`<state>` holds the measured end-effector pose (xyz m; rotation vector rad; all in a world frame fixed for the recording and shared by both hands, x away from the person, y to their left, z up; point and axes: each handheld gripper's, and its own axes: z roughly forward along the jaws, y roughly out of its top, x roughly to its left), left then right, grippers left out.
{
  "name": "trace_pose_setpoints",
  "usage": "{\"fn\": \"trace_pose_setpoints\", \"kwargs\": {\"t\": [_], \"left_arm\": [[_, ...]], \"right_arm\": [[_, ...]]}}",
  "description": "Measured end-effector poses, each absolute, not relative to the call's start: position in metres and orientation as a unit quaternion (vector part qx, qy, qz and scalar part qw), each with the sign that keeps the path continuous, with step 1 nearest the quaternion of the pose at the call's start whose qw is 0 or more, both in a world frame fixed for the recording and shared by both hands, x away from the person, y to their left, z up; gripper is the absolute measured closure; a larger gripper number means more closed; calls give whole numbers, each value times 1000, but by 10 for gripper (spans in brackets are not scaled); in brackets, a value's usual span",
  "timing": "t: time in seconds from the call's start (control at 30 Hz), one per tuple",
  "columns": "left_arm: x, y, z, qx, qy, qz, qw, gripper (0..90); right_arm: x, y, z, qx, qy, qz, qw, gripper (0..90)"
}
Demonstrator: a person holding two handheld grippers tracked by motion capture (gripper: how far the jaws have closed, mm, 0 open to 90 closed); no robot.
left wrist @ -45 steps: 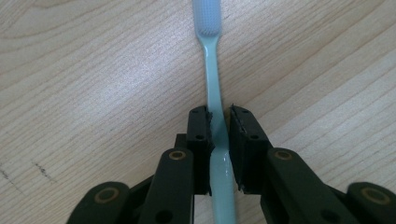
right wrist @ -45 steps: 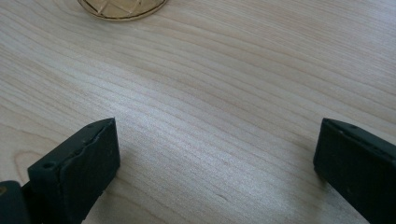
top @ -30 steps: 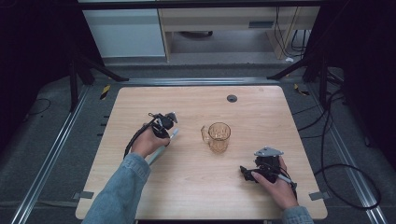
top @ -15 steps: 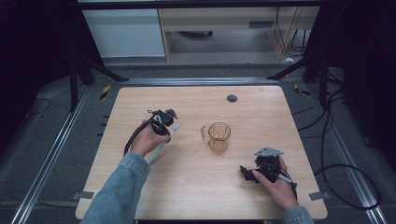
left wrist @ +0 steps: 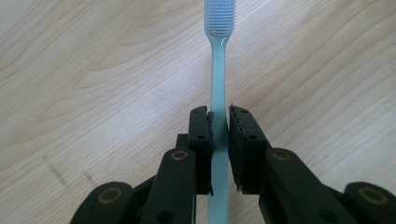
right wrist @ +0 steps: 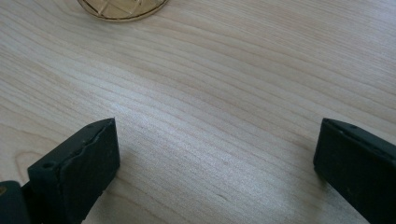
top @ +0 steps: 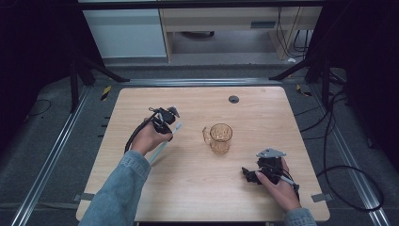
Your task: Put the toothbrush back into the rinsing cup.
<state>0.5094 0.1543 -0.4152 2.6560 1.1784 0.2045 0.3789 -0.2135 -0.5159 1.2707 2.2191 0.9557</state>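
Note:
A pale teal toothbrush (left wrist: 219,70) runs straight out from my left gripper (left wrist: 219,119), bristle head farthest, and the jaws are shut on its handle. In the high view the left gripper (top: 170,125) is held over the table's left half, and the toothbrush (top: 159,149) slants back under the hand. An amber glass mug (top: 220,137) stands upright mid-table, handle to its left. My right gripper (top: 248,175) rests near the front right, pointing left. Its jaws are wide open around bare wood (right wrist: 217,140), with the mug's base (right wrist: 121,7) beyond them.
The light wooden table (top: 263,117) has a small dark round grommet (top: 233,99) near its far edge. Cables trail from both grippers. Metal rails and dark floor surround the table, and white cabinets stand behind it.
My left gripper has shifted slightly toward the far side with the toothbrush held in it. The right gripper and the mug have stayed put.

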Motion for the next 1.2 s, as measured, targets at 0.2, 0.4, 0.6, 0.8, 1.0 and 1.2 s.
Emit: {"fn": "trace_pose_setpoints", "kwargs": {"t": [0.2, 0.4, 0.6, 0.8, 1.0, 1.2], "left_arm": [[509, 145, -405, 907, 393, 67, 134, 791], [511, 135, -394, 909, 382, 70, 153, 790], [510, 127, -384, 906, 382, 80, 163, 791], [507, 114, -373, 910, 370, 86, 164, 791], [506, 108, -365, 912, 363, 89, 170, 791], [505, 99, -355, 904, 366, 103, 194, 791]], "right_arm": [[379, -213, -516, 453, 797, 342, 205, 7], [379, -214, -516, 451, 798, 342, 207, 7], [379, -214, -516, 447, 801, 342, 206, 6], [379, -214, -516, 451, 799, 341, 205, 5], [379, -214, -516, 446, 801, 341, 206, 5], [380, -214, -516, 447, 801, 341, 207, 5]]}}
